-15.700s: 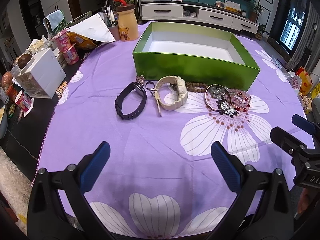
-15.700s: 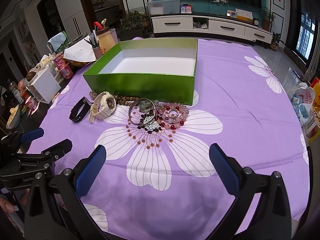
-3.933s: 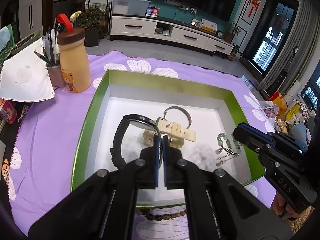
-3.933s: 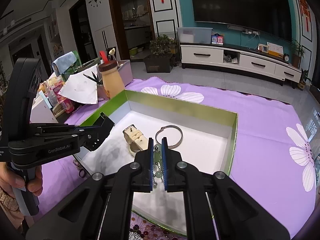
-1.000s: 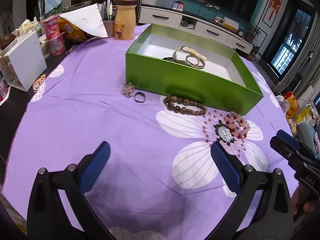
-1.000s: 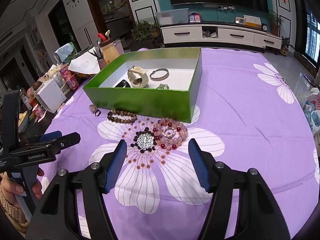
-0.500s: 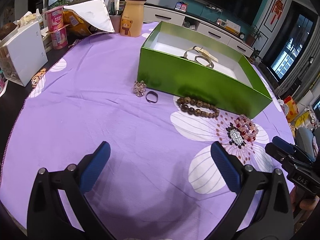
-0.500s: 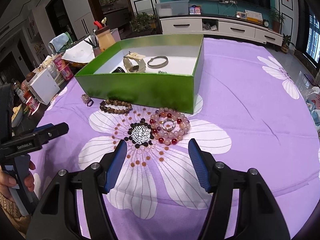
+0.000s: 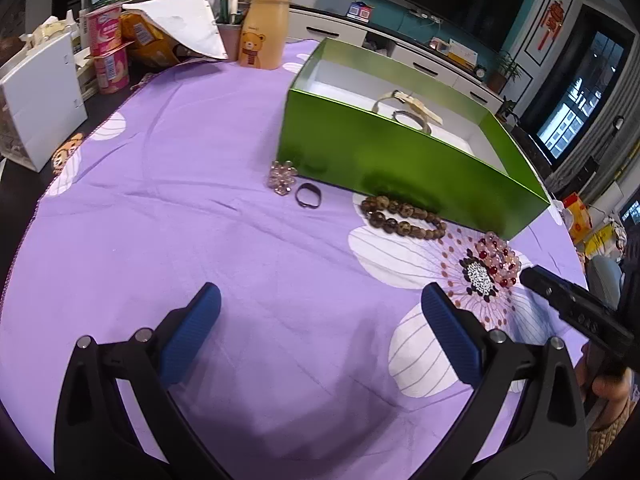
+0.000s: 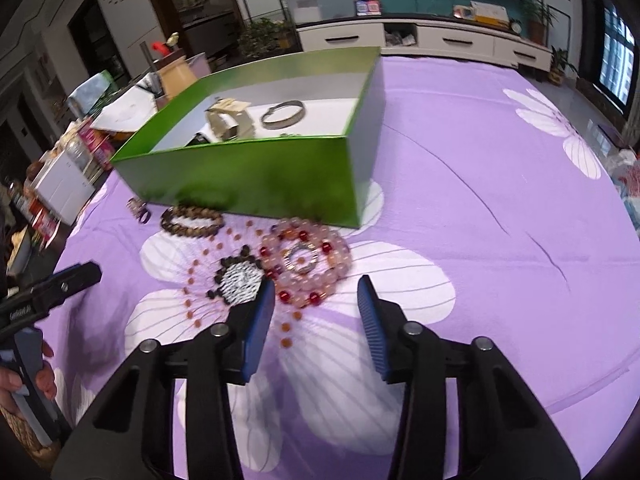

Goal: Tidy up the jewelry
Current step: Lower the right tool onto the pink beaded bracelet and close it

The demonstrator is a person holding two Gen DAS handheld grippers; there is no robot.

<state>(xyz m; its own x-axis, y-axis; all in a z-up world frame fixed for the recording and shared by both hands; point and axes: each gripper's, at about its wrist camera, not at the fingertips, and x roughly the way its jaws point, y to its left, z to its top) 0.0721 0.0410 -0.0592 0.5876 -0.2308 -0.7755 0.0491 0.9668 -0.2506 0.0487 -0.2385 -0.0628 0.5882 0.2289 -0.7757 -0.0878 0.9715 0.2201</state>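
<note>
Tabletop (image 9: pixel 200 152) under a purple flower-print cloth carries everything; clutter (bear bottle (image 9: pixel 262 36), white box (image 9: pixel 38 100), yogurt cups (image 9: pixel 108 54)) sits pushed to the far left edge, probably to leave the middle free as work area. Green box (image 10: pixel 260 172) stands open-topped mid-table as the collecting bin, white inside, so pieces can be dropped in from above; already in it a cream watch (image 10: pixel 228 120) and a metal bangle (image 10: pixel 283 113), plus something dark at the near inner wall, too hidden to name. Remaining jewelry lies in a row on the cloth just in front of the box's near wall, close for short carries: pink and red bead bracelets (image 10: pixel 308 260) piled as a ring with a small sparkly ring piece in the centre, a black-and-white beaded piece (image 10: pixel 239 278) touching them on the left, brown wooden bead bracelet (image 10: pixel 192 220) nearer the wall, then a dark ring (image 9: pixel 308 196) and a clear crystal cluster (image 9: pixel 282 174) at the left end, just beside each other. Right gripper (image 10: pixel 316 312) hangs low right over the near edge of the pink bead pile, fingers (image 10: pixel 260 320) parted to about pile width and holding nothing, looks lined up to straddle the beads for the next pick. Left gripper (image 9: pixel 320 332) sits back over bare cloth, well apart from any piece, fingers spread wide and empty, likely waiting or heading for the ring end. Roughly half done by my guess.
</note>
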